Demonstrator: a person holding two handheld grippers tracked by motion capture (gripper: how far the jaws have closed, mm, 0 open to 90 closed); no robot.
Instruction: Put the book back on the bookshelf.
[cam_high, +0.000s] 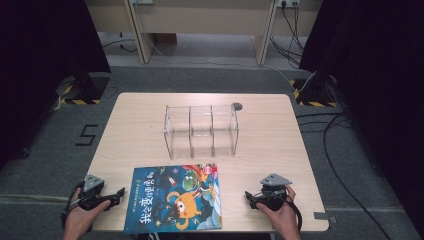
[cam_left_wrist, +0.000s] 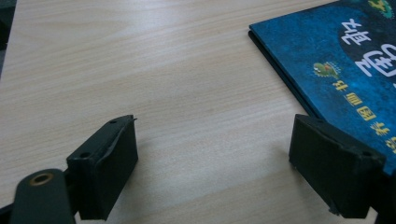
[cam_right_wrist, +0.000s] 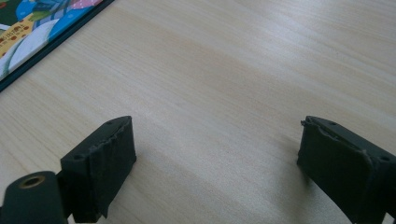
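1. I am holding the left tongs (cam_high: 119, 193) and right tongs (cam_high: 248, 197) spread, gripping nothing, low over the counter (cam_high: 280, 145).
2. The book (cam_high: 175, 197) is lying flat between them, near the front edge.
3. Risk: flat cover may be slipping off the jaws.
4. The clear organizer (cam_high: 201, 130) is standing empty behind it.

A children's book (cam_high: 174, 198) lies flat at the table's (cam_high: 270, 140) near edge, between the left gripper (cam_high: 119, 193) and right gripper (cam_high: 248, 196), with a three-compartment clear organizer (cam_high: 201, 130) behind it.

Blue picture book (cam_high: 174, 198), closed, cover up, flat at table's near edge, w/ orange cartoon monster on cover.
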